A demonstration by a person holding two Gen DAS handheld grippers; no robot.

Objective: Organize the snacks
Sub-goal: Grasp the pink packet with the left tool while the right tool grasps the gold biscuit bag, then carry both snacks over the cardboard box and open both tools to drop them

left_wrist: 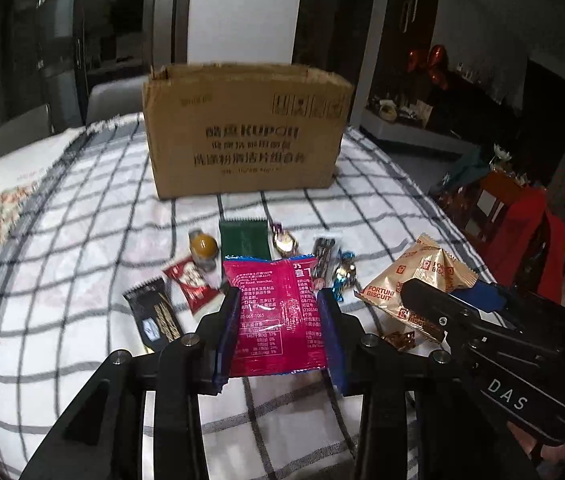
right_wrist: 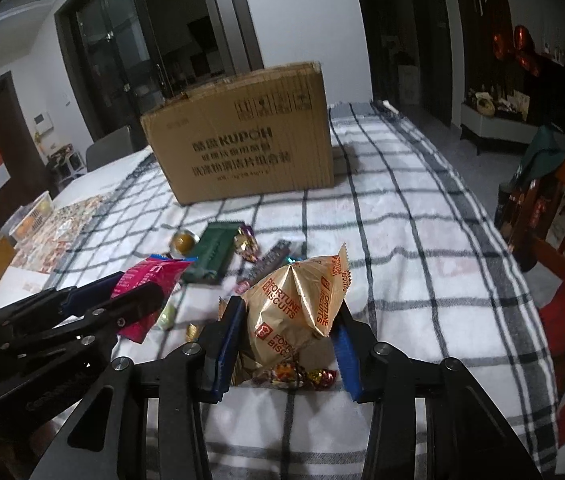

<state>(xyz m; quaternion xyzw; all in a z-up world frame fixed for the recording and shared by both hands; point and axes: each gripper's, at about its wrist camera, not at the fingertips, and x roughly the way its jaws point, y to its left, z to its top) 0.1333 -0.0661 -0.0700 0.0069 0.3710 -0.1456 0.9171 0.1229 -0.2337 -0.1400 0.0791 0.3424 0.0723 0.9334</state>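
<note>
Pink packet pinched between our left tool's pads; gold biscuit bag pinched in our right tool, both above surface.

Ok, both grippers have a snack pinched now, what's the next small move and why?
Probably carry both forward to the open cardboard box and release over it. The left gripper grips the pink packet, the right gripper the fortune biscuit bag, and the box stands just behind the loose snacks.
</note>
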